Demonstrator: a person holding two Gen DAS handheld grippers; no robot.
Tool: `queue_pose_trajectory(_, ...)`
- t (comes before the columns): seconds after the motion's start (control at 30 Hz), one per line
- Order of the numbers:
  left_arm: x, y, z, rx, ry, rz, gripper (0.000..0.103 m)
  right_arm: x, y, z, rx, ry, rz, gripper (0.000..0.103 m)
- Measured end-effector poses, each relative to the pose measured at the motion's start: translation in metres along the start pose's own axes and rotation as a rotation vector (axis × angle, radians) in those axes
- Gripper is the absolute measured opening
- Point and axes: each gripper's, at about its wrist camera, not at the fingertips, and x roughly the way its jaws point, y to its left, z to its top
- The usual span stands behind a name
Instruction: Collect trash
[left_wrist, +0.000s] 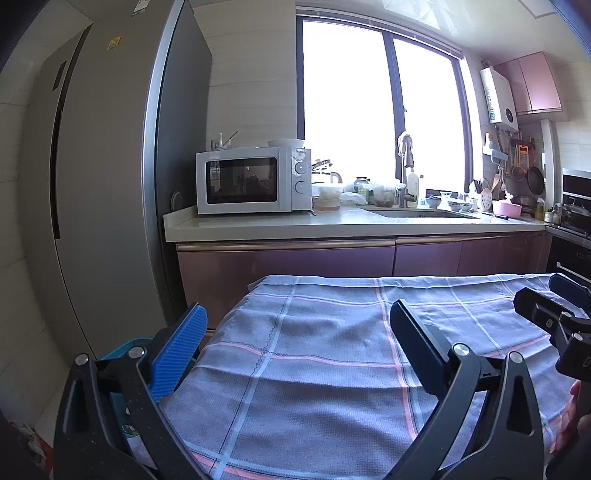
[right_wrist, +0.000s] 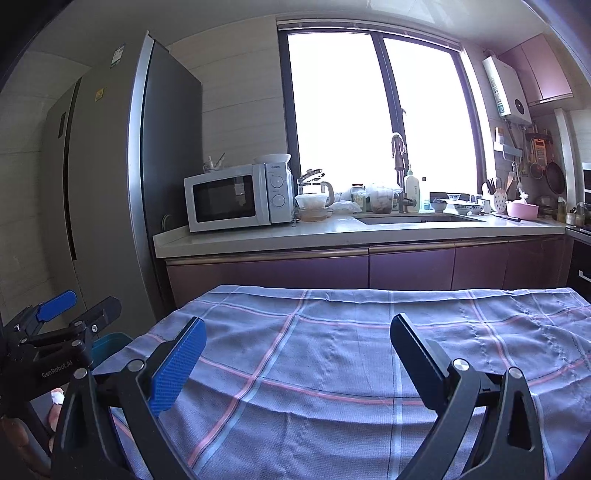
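A table covered with a blue-grey plaid cloth (left_wrist: 332, 350) lies in front of both grippers; it also shows in the right wrist view (right_wrist: 351, 350). No trash shows on the cloth. My left gripper (left_wrist: 297, 334) is open and empty above the cloth's left part. My right gripper (right_wrist: 297, 339) is open and empty above the cloth's middle. The right gripper shows at the right edge of the left wrist view (left_wrist: 554, 299), and the left gripper at the left edge of the right wrist view (right_wrist: 79, 304). A teal bin (right_wrist: 109, 345) stands beside the table's left edge, partly hidden.
A tall grey fridge (left_wrist: 110, 184) stands at the left. Behind the table runs a counter (left_wrist: 332, 221) with a white microwave (left_wrist: 253, 181), bowls, bottles, a sink (left_wrist: 417, 213) and a faucet under a bright window. A stove (left_wrist: 576, 218) is at the far right.
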Motion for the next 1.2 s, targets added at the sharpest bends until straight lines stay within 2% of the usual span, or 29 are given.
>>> queue_pose_trajectory(1.2,0.001,-0.006,-0.001,0.007,-0.006,-0.002,0.098,0.001,-0.012,-0.004,0.029,-0.008,-0.019,0.096)
